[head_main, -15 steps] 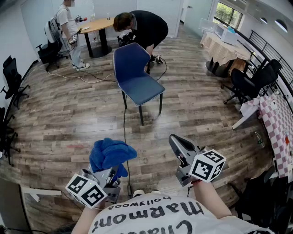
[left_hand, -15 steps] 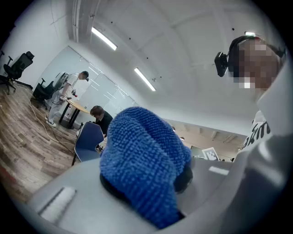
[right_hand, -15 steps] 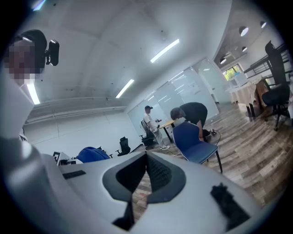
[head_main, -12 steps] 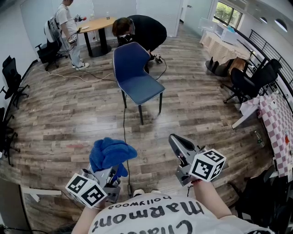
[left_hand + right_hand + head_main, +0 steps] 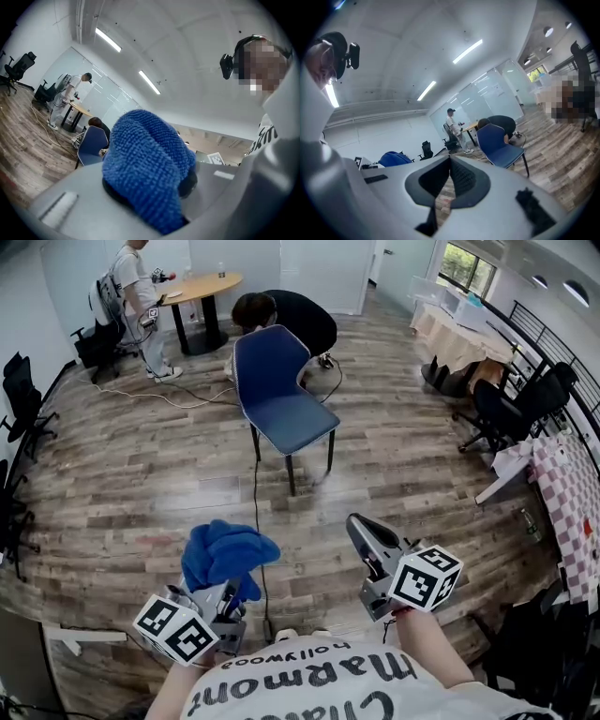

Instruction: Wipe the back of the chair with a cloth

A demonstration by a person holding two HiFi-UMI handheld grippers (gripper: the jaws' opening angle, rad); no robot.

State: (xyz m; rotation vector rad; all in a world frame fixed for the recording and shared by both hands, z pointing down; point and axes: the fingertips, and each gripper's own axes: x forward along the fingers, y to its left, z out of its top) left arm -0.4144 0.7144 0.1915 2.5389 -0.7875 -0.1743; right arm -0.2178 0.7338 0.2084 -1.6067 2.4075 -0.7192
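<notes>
One black-clad person (image 5: 305,320) crouches half hidden behind the blue chair (image 5: 281,399); left gripper (image 5: 230,594) pinches fluffy blue cloth (image 5: 225,554), right gripper (image 5: 362,529) pressed together

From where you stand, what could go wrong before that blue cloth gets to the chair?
A black cable lies on the floor between you and the blue chair; feet could catch it. A person is bent over right behind the chair's back, so wiping there might bump them. The blue cloth bulges loosely from the left claw and could slip.
</notes>
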